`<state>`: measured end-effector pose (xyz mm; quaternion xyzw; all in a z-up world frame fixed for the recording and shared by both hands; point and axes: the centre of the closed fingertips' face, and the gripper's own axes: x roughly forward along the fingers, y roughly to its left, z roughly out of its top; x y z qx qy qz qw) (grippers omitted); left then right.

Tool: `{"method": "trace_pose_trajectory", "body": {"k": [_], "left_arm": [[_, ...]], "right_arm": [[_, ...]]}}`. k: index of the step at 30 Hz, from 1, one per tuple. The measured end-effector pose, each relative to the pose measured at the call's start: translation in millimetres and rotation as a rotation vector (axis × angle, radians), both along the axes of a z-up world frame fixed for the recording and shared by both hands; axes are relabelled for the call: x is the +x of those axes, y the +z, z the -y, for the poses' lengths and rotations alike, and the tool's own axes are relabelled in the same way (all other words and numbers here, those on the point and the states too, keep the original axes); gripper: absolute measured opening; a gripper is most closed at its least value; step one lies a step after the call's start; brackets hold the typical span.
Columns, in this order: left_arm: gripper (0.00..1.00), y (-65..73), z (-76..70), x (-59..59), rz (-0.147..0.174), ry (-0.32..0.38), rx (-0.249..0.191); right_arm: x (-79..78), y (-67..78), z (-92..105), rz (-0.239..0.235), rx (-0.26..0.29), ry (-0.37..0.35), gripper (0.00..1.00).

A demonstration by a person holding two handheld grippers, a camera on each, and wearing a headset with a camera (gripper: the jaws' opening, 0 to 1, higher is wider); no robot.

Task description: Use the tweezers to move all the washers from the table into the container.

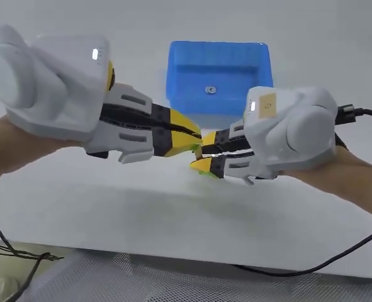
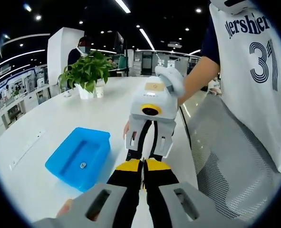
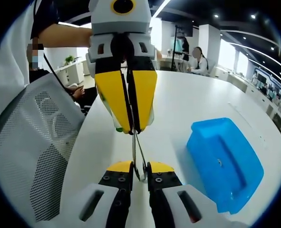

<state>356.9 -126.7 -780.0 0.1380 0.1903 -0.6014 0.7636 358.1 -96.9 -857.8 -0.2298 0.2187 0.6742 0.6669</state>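
Listing from the left: my left gripper (image 3: 131, 129), yellow-tipped fingers pressed together on one end of the tweezers (image 3: 136, 151). Tweezers: thin, metallic, bridging the two sets of tips above the white table (image 3: 178, 104). My right gripper (image 3: 140, 170), facing the left one tip to tip, fingers closed narrowly about the tweezers' other end. Blue container (image 3: 203, 151), standing on the table, rightward in the right gripper view, apart from the tips; one washer (image 3: 220, 162) lying on its floor.
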Motion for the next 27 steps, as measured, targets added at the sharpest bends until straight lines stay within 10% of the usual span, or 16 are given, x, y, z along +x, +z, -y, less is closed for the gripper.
{"method": "trace_pose_trajectory", "body": {"k": [27], "left_arm": [[0.05,16.7,1.2,4.1,0.027,-0.015,0.017]], "right_arm": [[4.8,18.2,-0.7,0.037,0.021,-0.013,0.11]]}}
